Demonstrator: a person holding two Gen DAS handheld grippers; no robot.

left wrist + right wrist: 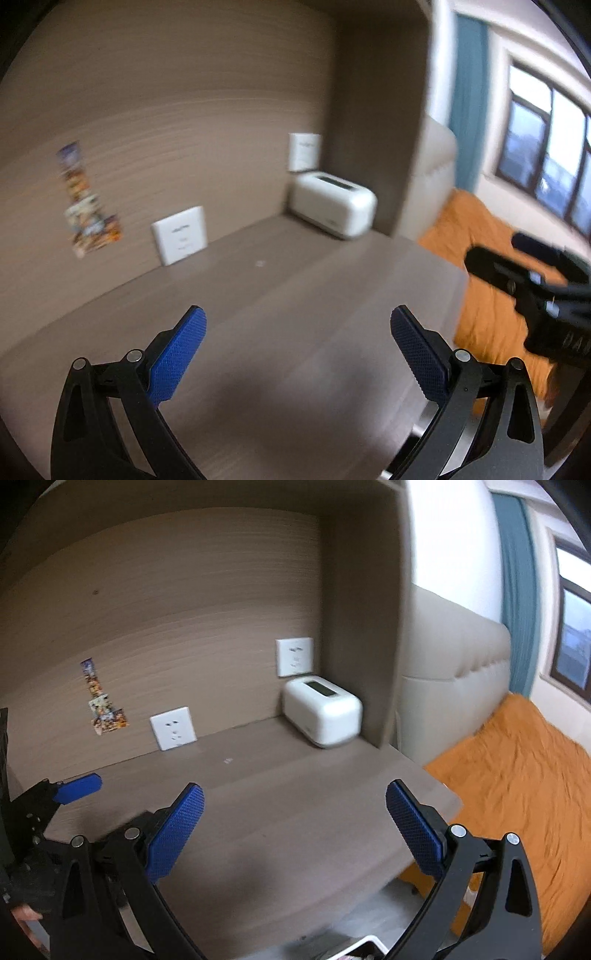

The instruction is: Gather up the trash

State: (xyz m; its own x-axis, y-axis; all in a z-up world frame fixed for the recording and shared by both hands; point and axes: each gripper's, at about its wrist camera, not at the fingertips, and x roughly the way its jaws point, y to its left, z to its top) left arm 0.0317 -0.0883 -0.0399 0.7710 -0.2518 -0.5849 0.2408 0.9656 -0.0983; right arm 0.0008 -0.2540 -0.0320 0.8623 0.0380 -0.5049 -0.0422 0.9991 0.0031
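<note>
No writing could be read with any confidence: the white box-shaped device in the back corner of the brown desk carried a dark panel on top, too blurred to make out, and faint pale letters on the black glove at the right of the left wrist view were smeared by motion. A strip of colourful stickers clung to the wooden back panel, its printing too small to read, with one white wall socket beside it just above the desk surface and another socket above the device. The only candidate for trash was a tiny pale scrap lying on the desk between the lower socket and the device, well ahead of both grippers and touching neither. The right gripper hung over the near part of the desk with its blue pads spread wide and nothing between them. The left gripper was likewise released and empty, with the scrap ahead of it. An orange bedspread lay to the right of the desk.
</note>
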